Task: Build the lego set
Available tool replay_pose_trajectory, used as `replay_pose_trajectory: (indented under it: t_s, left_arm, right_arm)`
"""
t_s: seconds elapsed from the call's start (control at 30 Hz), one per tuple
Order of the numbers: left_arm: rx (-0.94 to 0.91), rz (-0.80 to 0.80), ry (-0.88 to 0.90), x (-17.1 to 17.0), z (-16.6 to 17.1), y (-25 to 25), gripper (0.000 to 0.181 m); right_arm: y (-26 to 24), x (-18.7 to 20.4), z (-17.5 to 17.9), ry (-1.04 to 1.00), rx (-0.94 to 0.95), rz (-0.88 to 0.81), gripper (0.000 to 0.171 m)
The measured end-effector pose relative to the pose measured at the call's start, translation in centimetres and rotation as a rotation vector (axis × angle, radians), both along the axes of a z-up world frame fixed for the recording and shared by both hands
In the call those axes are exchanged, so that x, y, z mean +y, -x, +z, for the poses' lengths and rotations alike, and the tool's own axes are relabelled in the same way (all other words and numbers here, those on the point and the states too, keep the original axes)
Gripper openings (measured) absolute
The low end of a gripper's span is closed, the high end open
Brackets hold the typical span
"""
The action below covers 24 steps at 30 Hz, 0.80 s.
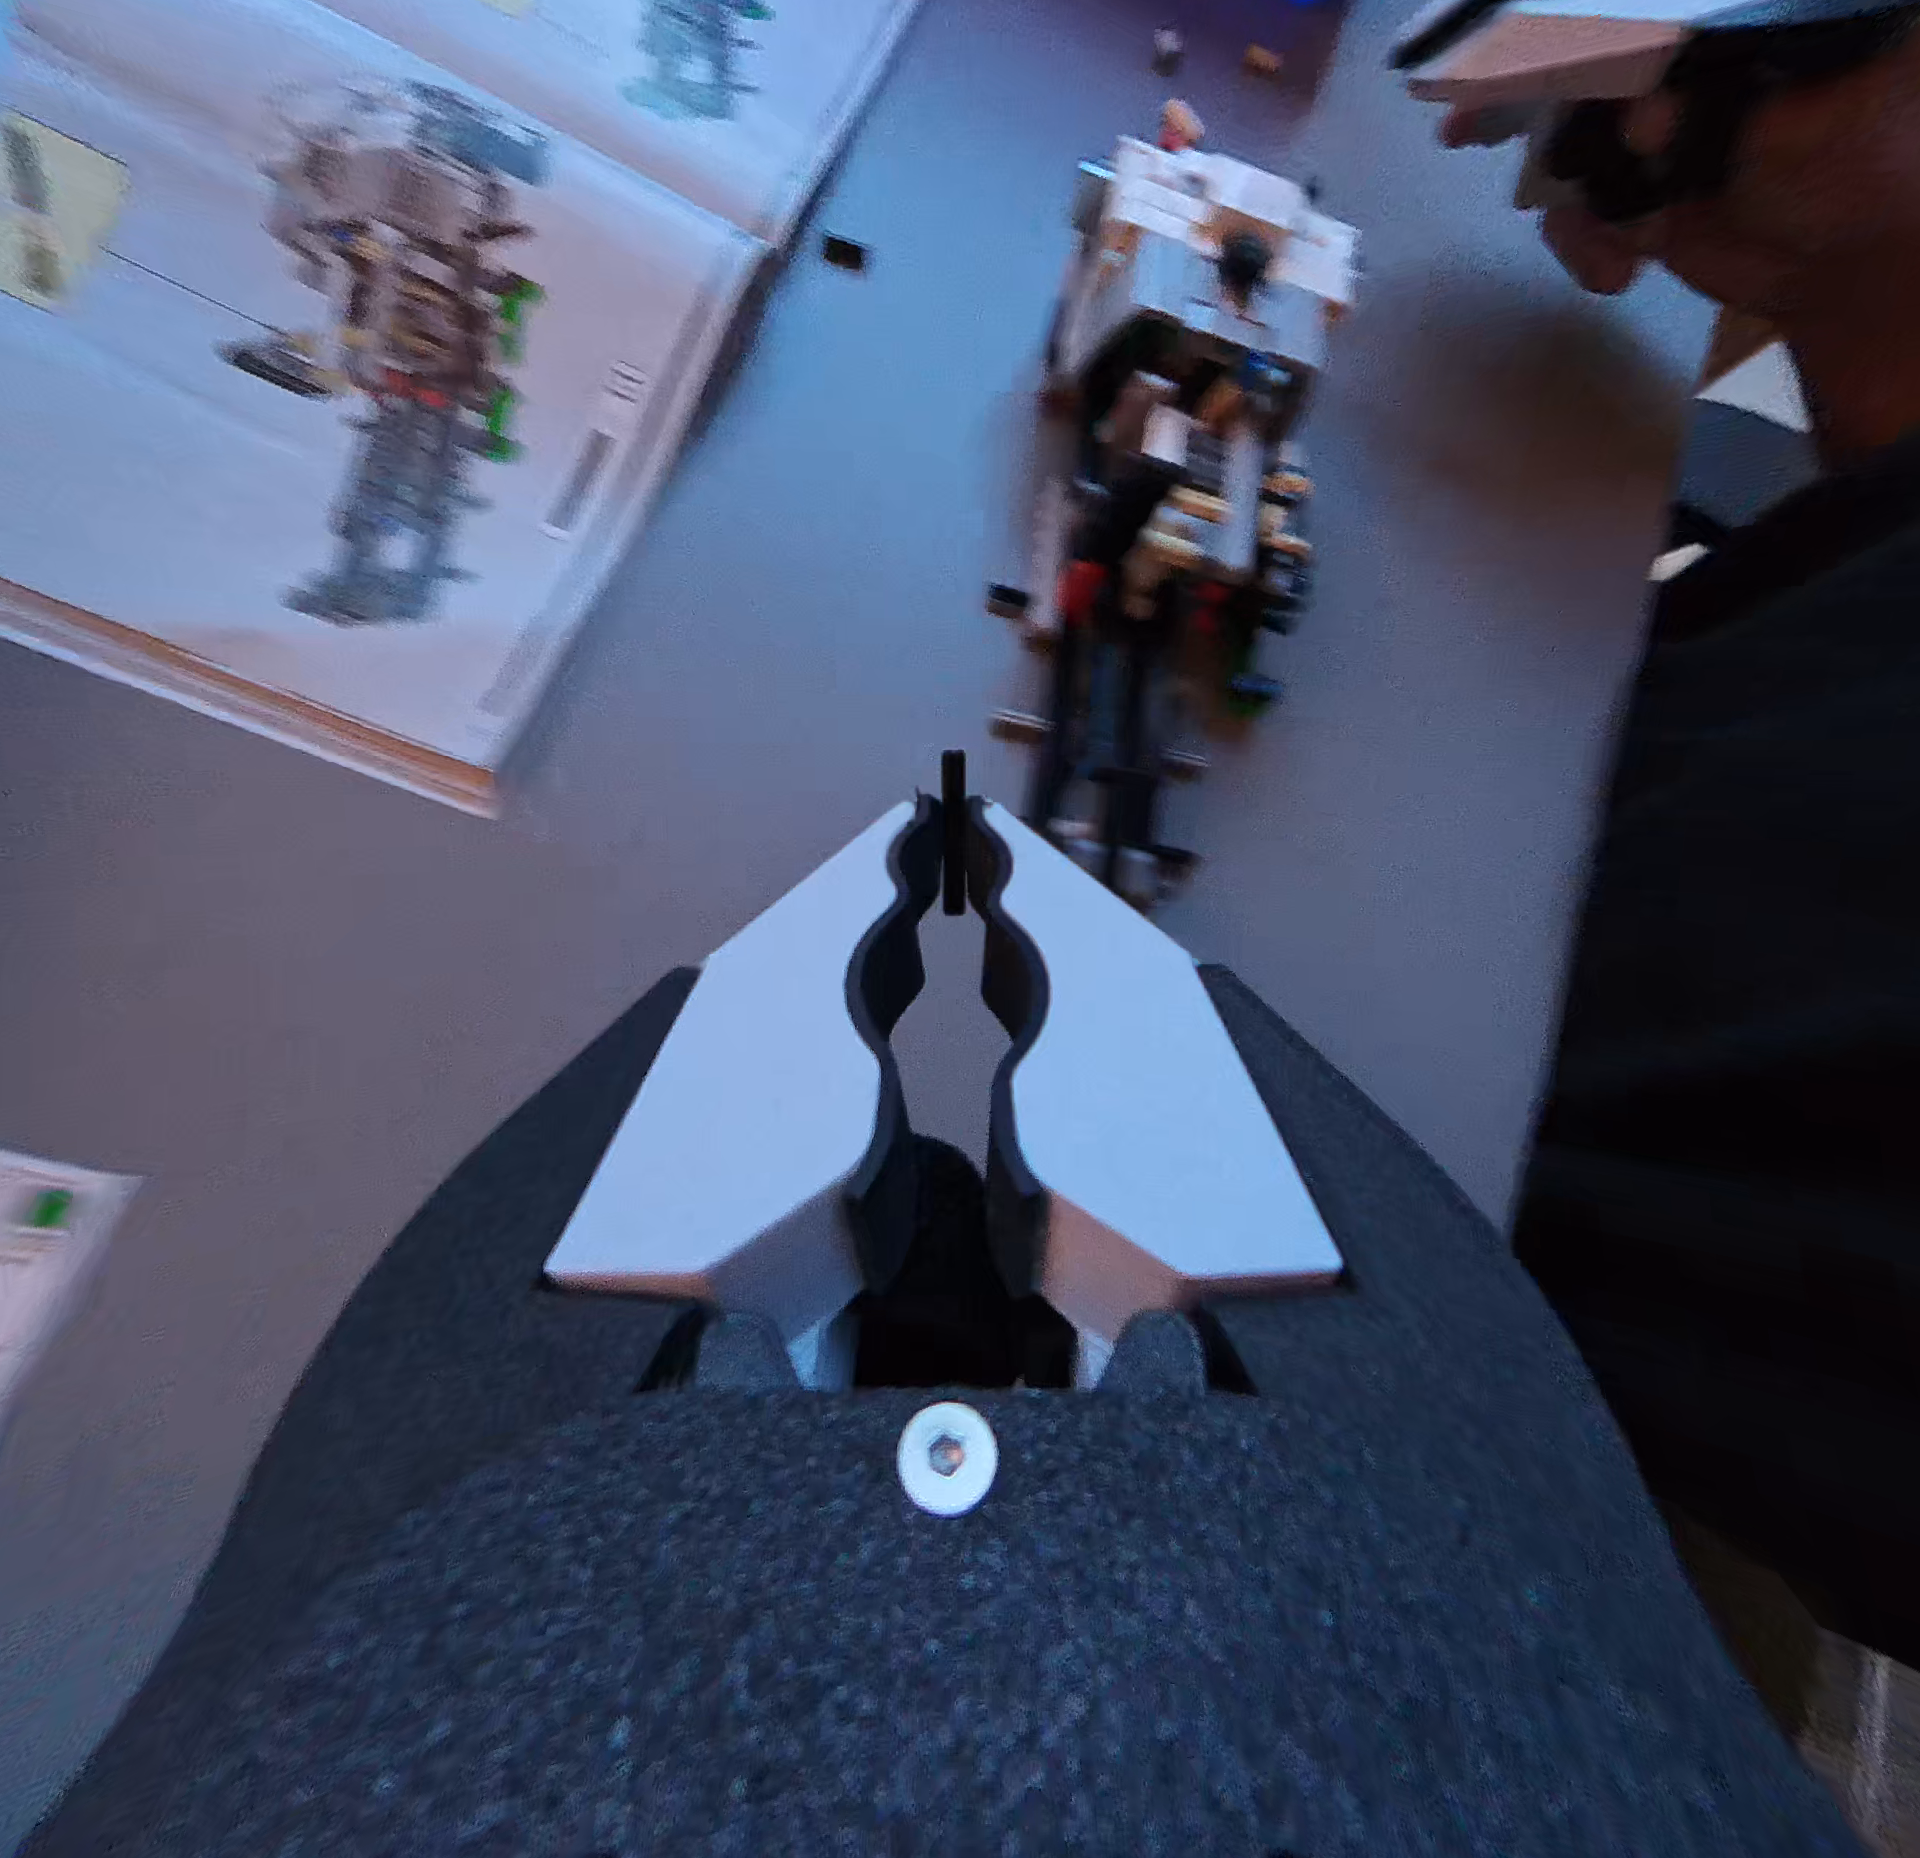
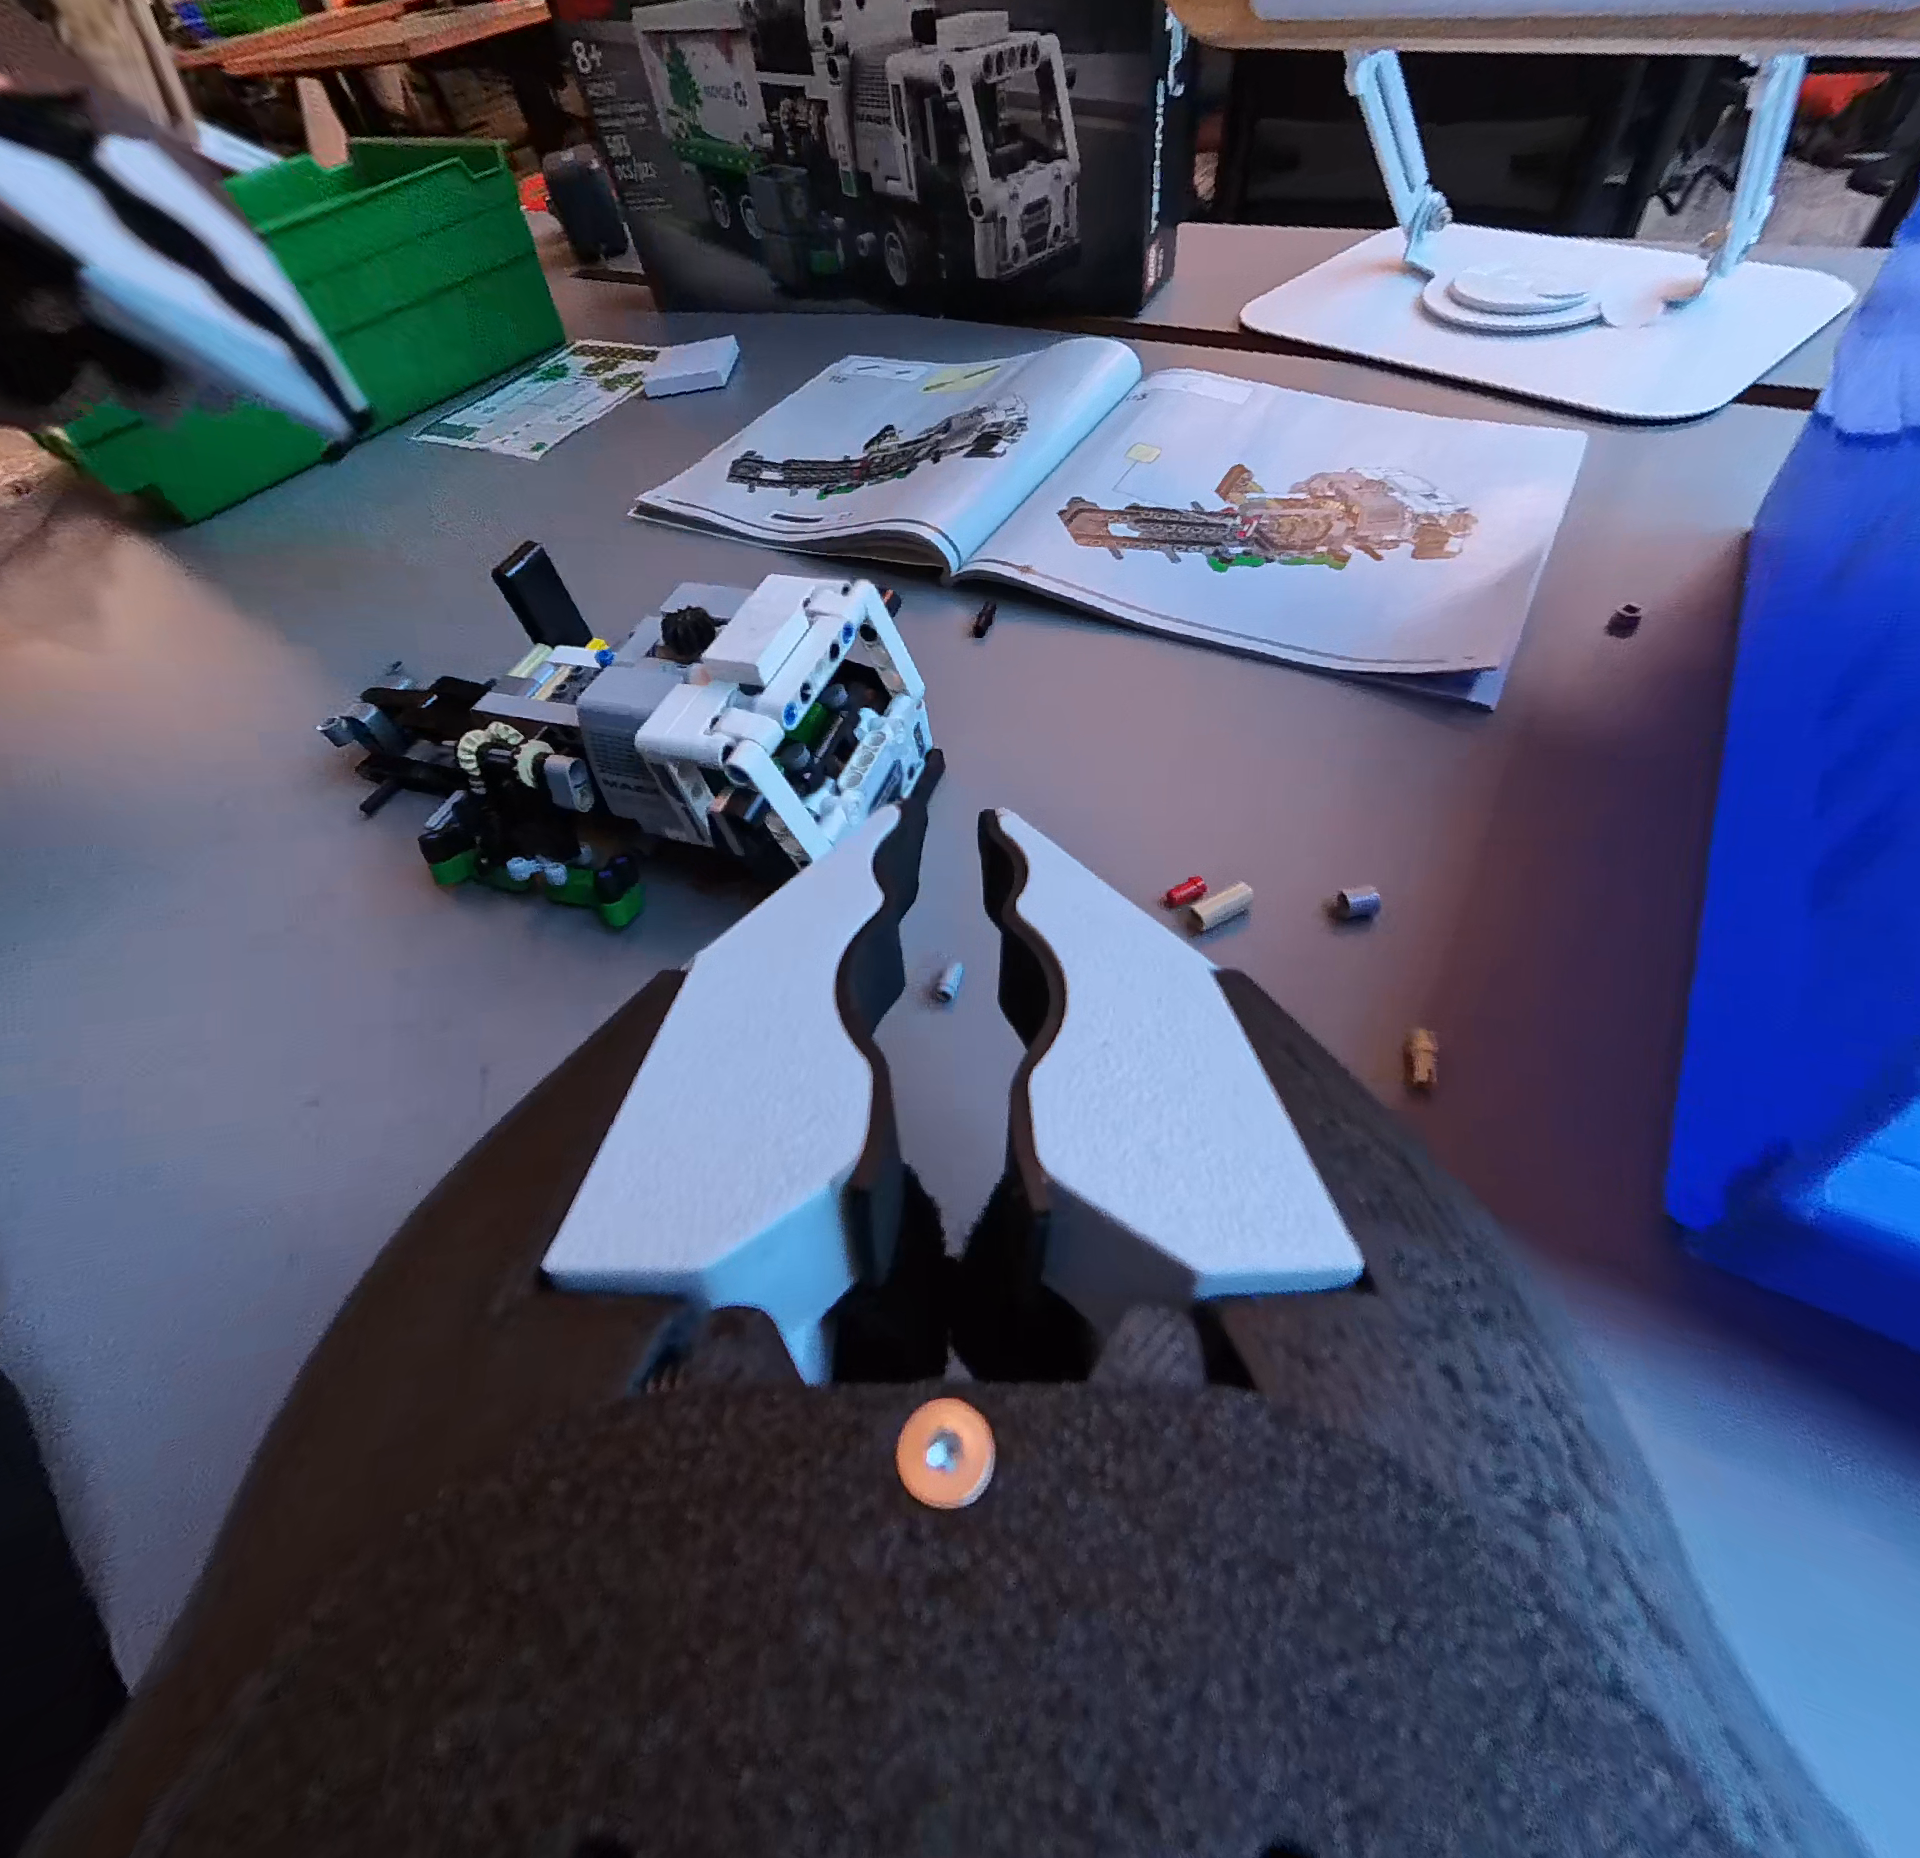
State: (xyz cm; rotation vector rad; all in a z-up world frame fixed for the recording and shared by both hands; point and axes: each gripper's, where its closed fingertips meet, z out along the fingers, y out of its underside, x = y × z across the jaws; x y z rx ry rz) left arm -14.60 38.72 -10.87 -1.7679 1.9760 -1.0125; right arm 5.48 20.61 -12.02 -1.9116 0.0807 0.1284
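Observation:
The half-built truck model [image 2: 665, 738], white, grey, black and green, lies on the grey table [image 2: 208, 1029]; it also shows in the left wrist view [image 1: 1184, 437]. My left gripper [image 1: 953, 806] is shut on a thin black pin [image 1: 953, 785], held above the table short of the model's rear end. It also shows at the upper left of the right wrist view [image 2: 343, 421]. My right gripper [image 2: 940, 821] is slightly open and empty, just right of the model's cab. A small grey pin [image 2: 948, 980] lies on the table between its fingers.
The open instruction book [image 2: 1122, 499] lies behind the model, also in the left wrist view [image 1: 364, 354]. Loose small pieces [image 2: 1216, 902] lie to the right. A green bin [image 2: 395, 281], the set's box [image 2: 883, 115], a white stand [image 2: 1548, 312] and a blue bin [image 2: 1829, 821] ring the table. A person [image 1: 1766, 665] leans in. Spacing between my two grippers at the tips: around 30 cm.

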Motion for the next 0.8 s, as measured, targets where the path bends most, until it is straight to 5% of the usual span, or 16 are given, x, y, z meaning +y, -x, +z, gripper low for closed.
replay_pose_trajectory:
  t_s: [0.17,0.33,0.8]
  left_arm:
    - [-0.034,-0.009,0.172,-10.5,-0.3,0.8,0.002]
    - [0.077,-0.046,0.173,-17.0,-3.2,-1.3,0.002]
    - [0.178,-0.157,-0.066,-20.7,-7.5,-4.9,0.002]
  right_arm:
    - [1.0,0.7,-0.4,0.058,-0.007,0.072,0.011]
    - [2.4,0.1,0.4,0.013,0.109,0.102,0.011]
    - [-2.4,-4.2,-3.4,0.22,-0.04,-0.205,0.023]
